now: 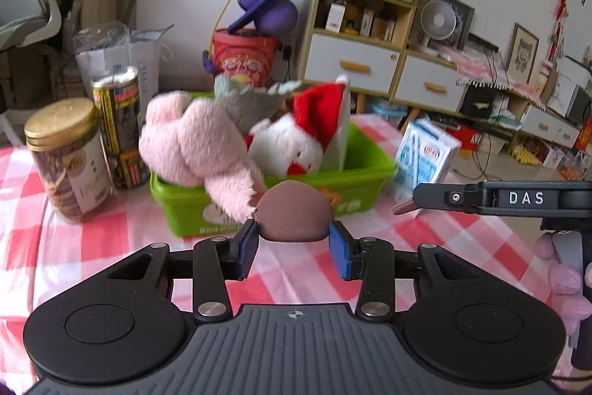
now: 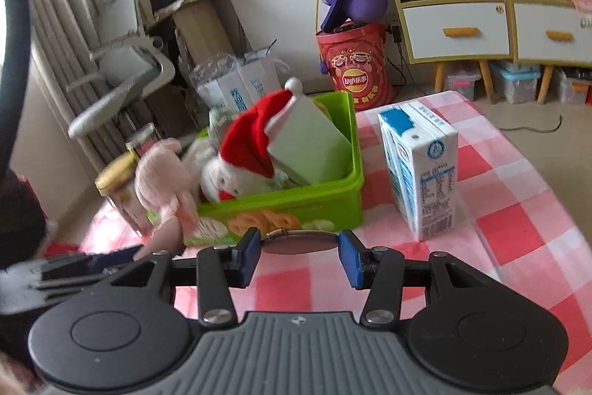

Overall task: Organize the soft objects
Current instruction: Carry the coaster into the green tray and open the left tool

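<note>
A green plastic bin (image 1: 366,169) stands on the pink checked tablecloth. In it lie a pink plush (image 1: 196,147), a grey plush (image 1: 251,102), a white plush with a red Santa hat (image 1: 296,143) and a pale green sponge block (image 1: 338,143). My left gripper (image 1: 294,241) is shut on a flat brown oval pad (image 1: 294,213), held just before the bin's front wall. My right gripper (image 2: 299,248) holds the same pad (image 2: 299,243) edge-on between its blue fingers. The bin (image 2: 288,206), Santa plush (image 2: 236,169), sponge (image 2: 310,143) and pink plush (image 2: 162,180) show in the right wrist view.
A gold-lidded jar (image 1: 63,154) and a tall printed can (image 1: 116,124) stand left of the bin. A blue and white milk carton (image 1: 425,154) stands to its right, also in the right wrist view (image 2: 421,169). A red bucket (image 1: 244,58) and shelves (image 1: 362,17) are behind the table.
</note>
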Available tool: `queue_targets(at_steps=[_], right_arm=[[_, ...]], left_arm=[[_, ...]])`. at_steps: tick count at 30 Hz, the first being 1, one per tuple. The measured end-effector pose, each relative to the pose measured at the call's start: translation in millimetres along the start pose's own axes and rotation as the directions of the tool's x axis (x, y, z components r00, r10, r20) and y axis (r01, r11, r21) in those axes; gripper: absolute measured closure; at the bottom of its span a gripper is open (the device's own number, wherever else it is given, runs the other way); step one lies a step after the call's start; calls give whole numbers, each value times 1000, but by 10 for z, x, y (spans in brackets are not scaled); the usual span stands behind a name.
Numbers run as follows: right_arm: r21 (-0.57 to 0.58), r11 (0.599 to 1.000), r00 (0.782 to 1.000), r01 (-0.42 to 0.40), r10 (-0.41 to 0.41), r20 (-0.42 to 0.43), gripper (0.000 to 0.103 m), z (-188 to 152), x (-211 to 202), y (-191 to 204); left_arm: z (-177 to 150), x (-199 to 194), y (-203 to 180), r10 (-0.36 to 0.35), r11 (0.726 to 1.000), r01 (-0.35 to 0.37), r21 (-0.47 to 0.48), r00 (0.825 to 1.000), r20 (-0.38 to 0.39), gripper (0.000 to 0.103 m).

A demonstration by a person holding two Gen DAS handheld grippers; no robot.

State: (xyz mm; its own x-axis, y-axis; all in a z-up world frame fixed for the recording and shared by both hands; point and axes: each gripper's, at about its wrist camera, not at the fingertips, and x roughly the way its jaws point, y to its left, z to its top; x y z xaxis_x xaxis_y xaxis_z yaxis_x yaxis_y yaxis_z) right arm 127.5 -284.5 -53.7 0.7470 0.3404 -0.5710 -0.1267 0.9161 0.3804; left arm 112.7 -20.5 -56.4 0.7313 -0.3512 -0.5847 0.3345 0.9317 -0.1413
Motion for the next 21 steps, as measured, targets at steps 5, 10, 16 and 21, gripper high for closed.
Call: queue_targets(at_steps=[5,10,16,21], right_arm=[[91,995,998,-48,45,40,81,228,-10,6],[141,986,994,-88,78,79,81,432,63,55],[190,976,994,-106,98,53,81,509,267,40],[184,982,998,-49,53,-20,81,581,479,22]], left_arm=[[203,-34,-33,-2,1000,1,18,999,45,60],[393,12,-47,13,999,-16,39,997,70,60],[575,193,-33,56,995,-61,80,997,53,60],[650,406,23,98,990,-100,97,995,20,60]])
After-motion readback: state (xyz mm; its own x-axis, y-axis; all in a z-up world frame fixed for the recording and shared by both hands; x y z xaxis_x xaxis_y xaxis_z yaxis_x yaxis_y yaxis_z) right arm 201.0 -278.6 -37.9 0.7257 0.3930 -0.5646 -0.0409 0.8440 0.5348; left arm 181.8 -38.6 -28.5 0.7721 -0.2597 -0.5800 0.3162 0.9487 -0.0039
